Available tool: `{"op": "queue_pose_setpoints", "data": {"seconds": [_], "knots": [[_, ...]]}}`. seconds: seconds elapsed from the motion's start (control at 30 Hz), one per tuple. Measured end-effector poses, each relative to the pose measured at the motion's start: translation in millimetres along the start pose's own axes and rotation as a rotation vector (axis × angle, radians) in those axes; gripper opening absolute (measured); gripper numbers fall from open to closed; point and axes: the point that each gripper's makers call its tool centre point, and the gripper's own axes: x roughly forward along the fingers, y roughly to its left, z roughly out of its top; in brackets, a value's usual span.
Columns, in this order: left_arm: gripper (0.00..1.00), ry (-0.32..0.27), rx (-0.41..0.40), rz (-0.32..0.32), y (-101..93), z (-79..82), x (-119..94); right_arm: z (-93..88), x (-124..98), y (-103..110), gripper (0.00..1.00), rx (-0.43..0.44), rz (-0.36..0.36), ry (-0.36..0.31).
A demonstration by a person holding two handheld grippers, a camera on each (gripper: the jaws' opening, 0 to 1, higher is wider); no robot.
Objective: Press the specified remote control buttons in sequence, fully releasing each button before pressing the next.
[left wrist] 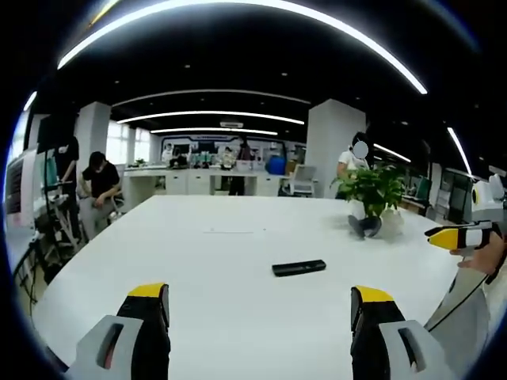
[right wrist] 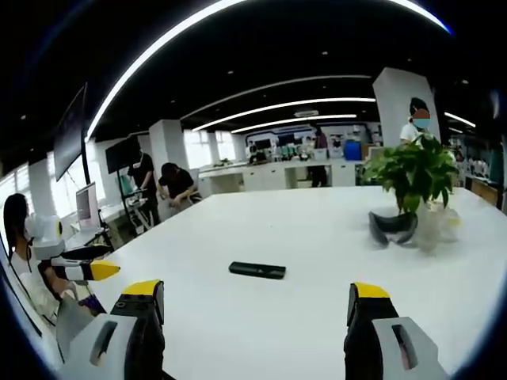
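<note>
A black remote control lies flat on the white table, ahead and slightly right of my left gripper, whose yellow-tipped jaws stand wide apart with nothing between them. In the right gripper view the same remote lies ahead, just left of centre, beyond my right gripper, also open and empty. The right gripper's yellow tip enters the left gripper view at the right edge, held by a hand. The left gripper's yellow tip enters the right gripper view at the left edge.
A potted green plant stands on the table's far right, with a dark curved object at its base. Several people sit or stand at desks beyond the table. A monitor and stands are at the left.
</note>
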Motion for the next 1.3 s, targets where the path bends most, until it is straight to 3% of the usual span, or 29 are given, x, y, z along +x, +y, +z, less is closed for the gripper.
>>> {"op": "queue_pose_setpoints", "data": {"seconds": [1.3], "knots": [[0.96,0.025,0.026,-0.021,-2.8,-0.8,5.2,-2.2,2.1,6.0,0.94,-0.013,0.023,0.009]]}}
